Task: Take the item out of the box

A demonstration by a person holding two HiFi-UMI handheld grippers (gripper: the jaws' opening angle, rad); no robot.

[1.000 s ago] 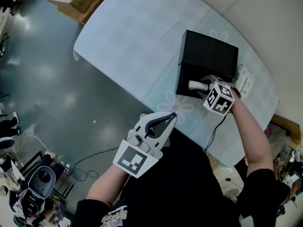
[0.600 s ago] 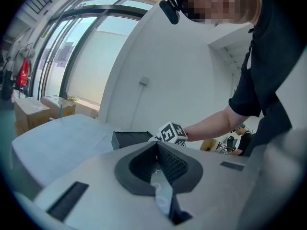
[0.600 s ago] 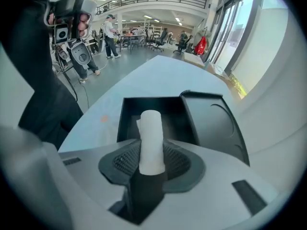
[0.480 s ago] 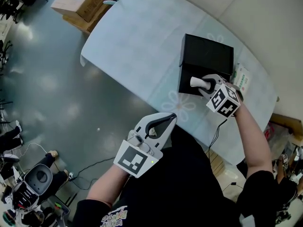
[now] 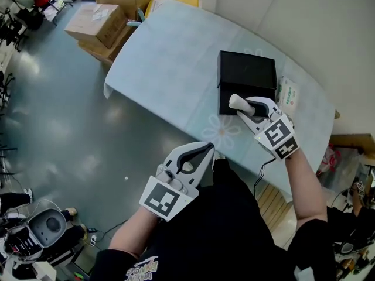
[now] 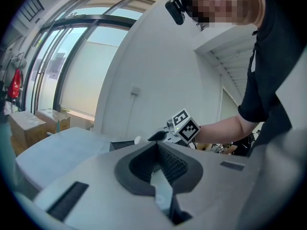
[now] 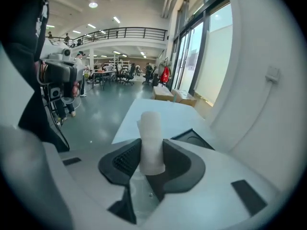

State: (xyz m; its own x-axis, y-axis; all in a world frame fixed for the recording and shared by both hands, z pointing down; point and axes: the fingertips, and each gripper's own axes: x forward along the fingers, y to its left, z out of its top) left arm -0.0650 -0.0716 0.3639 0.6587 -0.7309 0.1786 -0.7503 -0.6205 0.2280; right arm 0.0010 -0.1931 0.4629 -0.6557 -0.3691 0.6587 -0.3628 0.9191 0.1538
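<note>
- My right gripper (image 5: 241, 105) has its jaws clamped on the white cylinder (image 5: 235, 101), one pad on each side, and the free end sticks out well past the tips.
- In the right gripper view the cylinder (image 7: 151, 139) stands straight up between the ribbed pads (image 7: 125, 159) of the right gripper (image 7: 151, 153), with nothing else in the grip.
- The cylinder hangs over the near edge of the black box (image 5: 246, 74); from the left gripper view it sits above the box rim (image 6: 123, 145), not down inside.
- The box is open at the top and rests on the table (image 5: 170, 57), which has a pale blue cloth with a flower print just in front of the box.
- A white and green packet (image 5: 288, 91) lies just beside the box, on its far-right side (too small to read).
- My left gripper (image 5: 211, 144) is off the table's near edge, over my dark shirt, with its jaws together and nothing between them; the left gripper view shows the left gripper (image 6: 157, 144) with its pads meeting.
- Nothing stands between the two grippers.
- Cardboard boxes (image 5: 103, 19) sit on the grey floor (image 5: 53, 116) past the table's far-left end, well apart from the action.
</note>
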